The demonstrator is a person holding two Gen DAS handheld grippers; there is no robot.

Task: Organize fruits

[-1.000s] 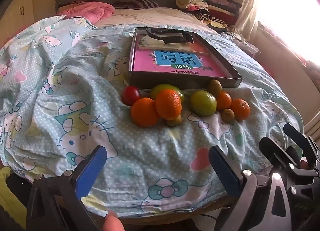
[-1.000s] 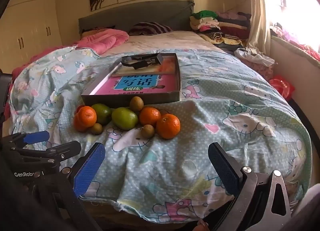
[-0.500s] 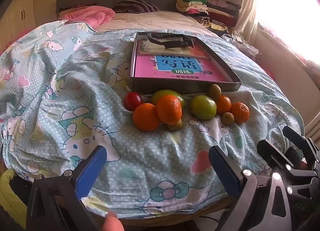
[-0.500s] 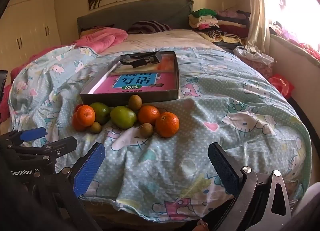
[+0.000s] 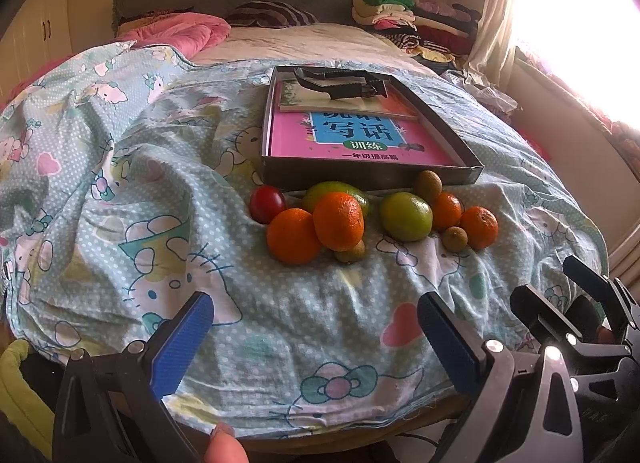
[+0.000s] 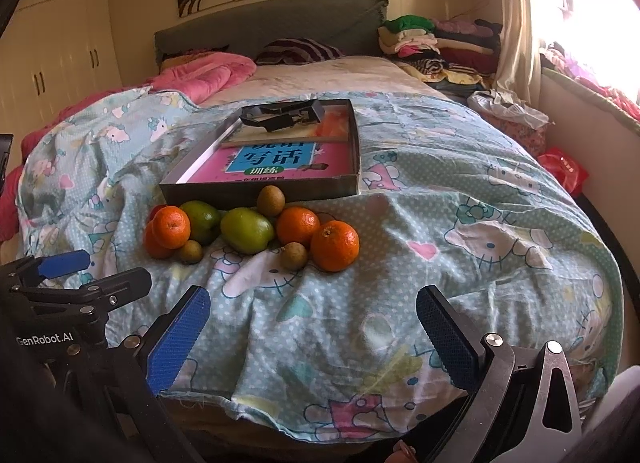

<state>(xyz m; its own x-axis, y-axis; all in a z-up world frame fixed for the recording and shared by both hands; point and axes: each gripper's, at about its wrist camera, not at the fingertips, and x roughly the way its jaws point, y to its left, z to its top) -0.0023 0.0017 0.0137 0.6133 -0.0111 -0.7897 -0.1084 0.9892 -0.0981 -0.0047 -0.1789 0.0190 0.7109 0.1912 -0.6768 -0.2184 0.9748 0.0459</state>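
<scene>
A cluster of fruit lies on the blue cartoon bedspread just in front of a grey tray (image 5: pixel 372 179) (image 6: pixel 260 187): several oranges (image 5: pixel 338 219) (image 6: pixel 335 245), green fruits (image 5: pixel 406 217) (image 6: pixel 246 230), small brown kiwis (image 5: pixel 428 185) (image 6: pixel 271 201) and a red fruit (image 5: pixel 267 204). The tray holds a pink book (image 5: pixel 352 139) and a black object (image 5: pixel 340 83). My left gripper (image 5: pixel 316 327) is open and empty, well short of the fruit. My right gripper (image 6: pixel 312 327) is open and empty, also short of it.
The bedspread (image 5: pixel 120 183) is wrinkled and drops off at the near edge. A pink quilt (image 6: pixel 208 75) and a clothes pile (image 6: pixel 436 43) lie at the far end. A wall and window are to the right.
Both grippers have moved slightly forward, so the fruit and tray sit a little lower and nearer in both views. Nothing was grasped.
</scene>
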